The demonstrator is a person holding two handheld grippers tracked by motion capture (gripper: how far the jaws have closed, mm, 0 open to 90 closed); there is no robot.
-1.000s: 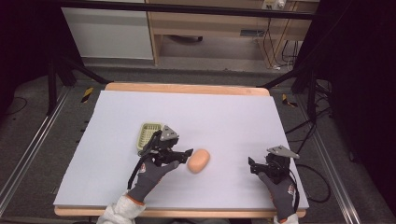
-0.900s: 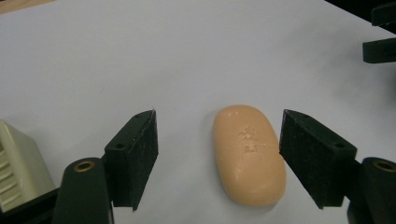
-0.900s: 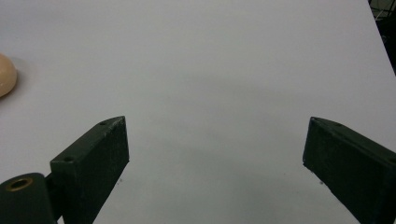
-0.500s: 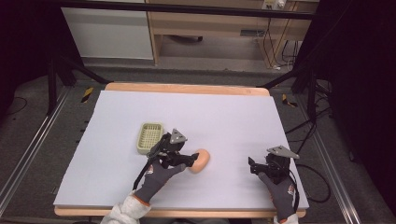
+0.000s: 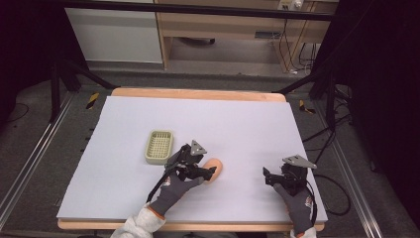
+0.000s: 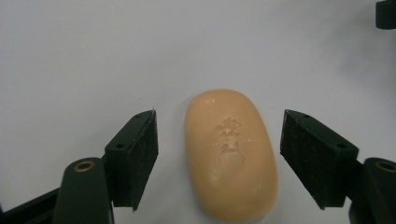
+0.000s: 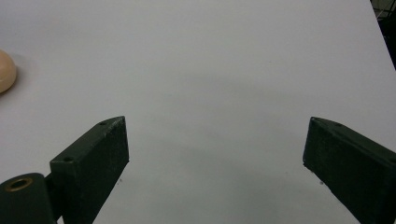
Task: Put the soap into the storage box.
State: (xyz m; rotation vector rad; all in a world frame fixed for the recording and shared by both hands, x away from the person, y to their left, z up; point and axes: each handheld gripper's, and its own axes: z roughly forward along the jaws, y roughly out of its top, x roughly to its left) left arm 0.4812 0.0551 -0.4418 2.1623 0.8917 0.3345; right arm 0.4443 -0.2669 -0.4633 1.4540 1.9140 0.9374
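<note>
A: From the high view, the left gripper [image 5: 205, 172] sits over the peach soap bar [image 5: 214, 169], near the tabletop's [image 5: 237, 119] front edge. A green basket [image 5: 159, 147] lies just beside it, toward the left edge.

B: And the right gripper [image 5: 270, 178] hovers near the front right corner, well apart.

A: Left gripper view: the soap bar [image 6: 231, 151] lies flat between the spread jaws, a gap on each side, no contact.

B: Right gripper view: jaws wide apart over bare tabletop [image 7: 224, 70], the soap bar [image 7: 6, 71] at the left border.
</note>
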